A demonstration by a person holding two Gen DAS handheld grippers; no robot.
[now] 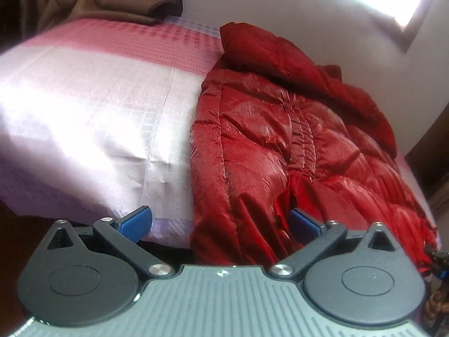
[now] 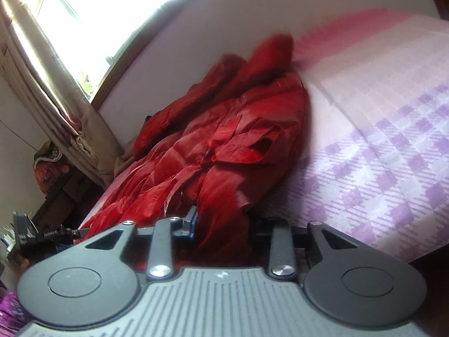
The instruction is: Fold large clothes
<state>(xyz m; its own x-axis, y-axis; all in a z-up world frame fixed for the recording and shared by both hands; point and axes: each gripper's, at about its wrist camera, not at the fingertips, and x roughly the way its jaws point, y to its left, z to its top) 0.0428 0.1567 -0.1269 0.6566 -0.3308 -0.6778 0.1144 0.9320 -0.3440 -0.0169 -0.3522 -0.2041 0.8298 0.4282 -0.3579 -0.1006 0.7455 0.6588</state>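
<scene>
A shiny red quilted down jacket (image 1: pixel 280 146) lies spread on the bed, its hem hanging over the near edge. My left gripper (image 1: pixel 221 221) is open, its blue pads (image 1: pixel 137 221) either side of the hem's left part, not closed on it. In the right wrist view the same jacket (image 2: pixel 224 146) lies crumpled, with a fold of its hem between the fingers of my right gripper (image 2: pixel 221 224). The right jaws stand fairly wide. One blue pad (image 2: pixel 192 221) shows against the cloth; the other is hidden behind the fabric.
The bed has a pink and lilac checked sheet (image 1: pixel 98 106). A brown folded cloth (image 1: pixel 134 5) lies at the far corner. A wall runs behind the bed, with a window and curtain (image 2: pixel 56 84). My other gripper (image 2: pixel 42 236) shows at the left.
</scene>
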